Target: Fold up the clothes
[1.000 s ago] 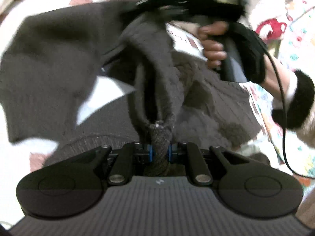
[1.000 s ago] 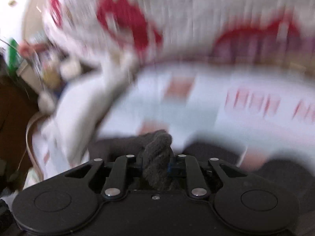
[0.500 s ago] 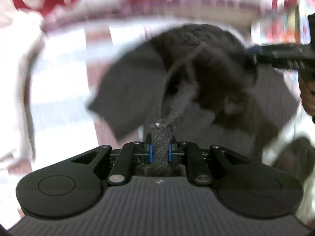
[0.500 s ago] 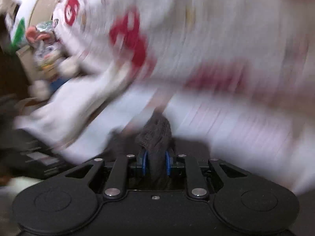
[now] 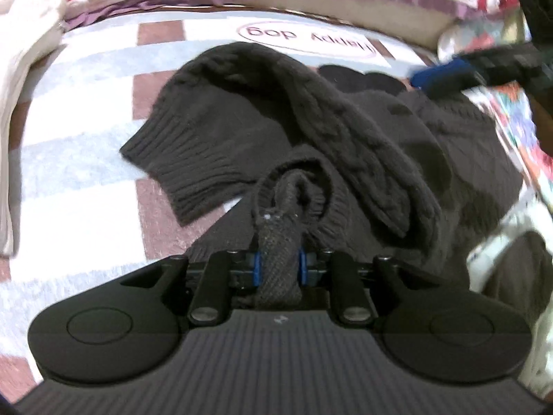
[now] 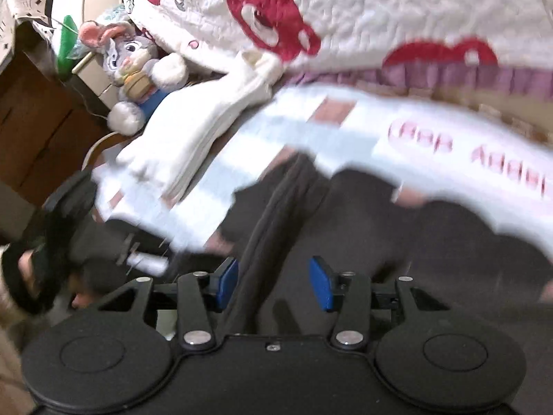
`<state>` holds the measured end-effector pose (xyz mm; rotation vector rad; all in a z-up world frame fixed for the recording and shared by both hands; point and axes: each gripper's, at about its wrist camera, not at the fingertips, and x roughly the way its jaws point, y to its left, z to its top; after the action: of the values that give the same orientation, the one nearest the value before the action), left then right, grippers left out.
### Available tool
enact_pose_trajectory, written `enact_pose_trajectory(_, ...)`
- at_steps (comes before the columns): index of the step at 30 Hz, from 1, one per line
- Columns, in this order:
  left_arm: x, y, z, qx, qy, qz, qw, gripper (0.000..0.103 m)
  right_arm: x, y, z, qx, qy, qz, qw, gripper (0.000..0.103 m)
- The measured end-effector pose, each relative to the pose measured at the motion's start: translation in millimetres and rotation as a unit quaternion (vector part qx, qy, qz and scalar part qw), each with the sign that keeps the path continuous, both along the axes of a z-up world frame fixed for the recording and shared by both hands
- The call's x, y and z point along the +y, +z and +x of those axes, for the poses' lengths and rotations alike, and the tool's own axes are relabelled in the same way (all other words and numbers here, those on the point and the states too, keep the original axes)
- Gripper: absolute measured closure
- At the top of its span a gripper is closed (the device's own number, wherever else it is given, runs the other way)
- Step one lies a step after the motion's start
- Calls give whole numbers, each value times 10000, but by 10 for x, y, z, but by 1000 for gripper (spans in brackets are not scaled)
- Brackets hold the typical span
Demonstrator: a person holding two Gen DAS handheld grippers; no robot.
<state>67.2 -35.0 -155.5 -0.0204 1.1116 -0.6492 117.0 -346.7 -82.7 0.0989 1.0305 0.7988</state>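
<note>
One dark knit sweater [image 5: 345, 128] lies bunched mid-bed on a checked sheet [image 5: 79, 159] printed "Happy dog". The left hand-held gripper [image 5: 278, 269] pinches a fold of it; the right hand-held gripper [image 6: 273, 283] stands wide above the knit. A plush rabbit [image 6: 134, 65] sits at the bed's left edge beside a white quilt [image 6: 380, 10].
</note>
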Motion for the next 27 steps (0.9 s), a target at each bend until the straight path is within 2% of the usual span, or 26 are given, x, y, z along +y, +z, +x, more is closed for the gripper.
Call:
enact_pose_trajectory(1, 11, -19, -5, 22, 56, -40, 10000, 85, 85, -4, 118, -56, 22, -49, 10000, 48)
enact_pose_trajectory(2, 8, -33, -9, 40, 78, -53, 9999, 85, 185, -28, 264, 4, 8, -58, 10000, 42)
enact_pose_trajectory(3, -9, -41, -15, 28, 65, -31, 10000, 85, 279, -103, 378, 143, -62, -31, 9999, 41)
enact_pose_trajectory(4, -37, -44, -23, -10, 21, 20, 10000, 81, 373, -178, 492, 282, -132, -4, 9995, 41)
enact_pose_trajectory(6, -83, -59, -30, -85, -55, 100, 9999, 77, 561, -304, 705, 558, -354, -5, 9978, 33)
enact_pose_trajectory(7, -104, -68, -32, -123, -90, 137, 9998, 75, 683, -410, 774, 570, -385, -151, 9975, 29)
enact_pose_trajectory(9, -131, -89, -21, -170, -115, 148, 9997, 76, 949, -641, 885, 448, -366, -588, 9966, 29)
enact_pose_trajectory(10, -140, -96, -17, -193, -141, 156, 9996, 79, 1039, -706, 886, 268, -202, -802, 9962, 53)
enact_pose_trajectory(11, -149, -100, -16, -224, -177, 178, 9994, 91, 1127, -771, 887, 88, -40, -1013, 9948, 91)
enact_pose_trajectory(14, -134, -29, -21, -423, -157, 185, 9988, 92, 900, -595, 920, -157, -255, -502, 9983, 91)
enact_pose_trajectory(16, -74, 46, 6, -589, -23, 171, 9981, 92, 548, -266, 925, -605, -746, -156, 9953, 92)
enact_pose_trajectory(19, 46, 154, 109, -781, 314, 102, 9964, 92, 42, 250, 938, -1369, -1443, 137, 9799, 92)
enact_pose_trajectory(23, 136, 233, 269, -964, 654, -3, 9932, 92, -482, 833, 885, -2728, -2144, -315, 9373, 92)
enact_pose_trajectory(24, 138, 234, 304, -997, 696, -3, 9926, 92, -581, 901, 884, -2933, -2300, -466, 9268, 92)
enact_pose_trajectory(27, 99, 160, 359, -1048, 806, 66, 9912, 92, -763, 692, 967, -3002, -2637, -1056, 9106, 84)
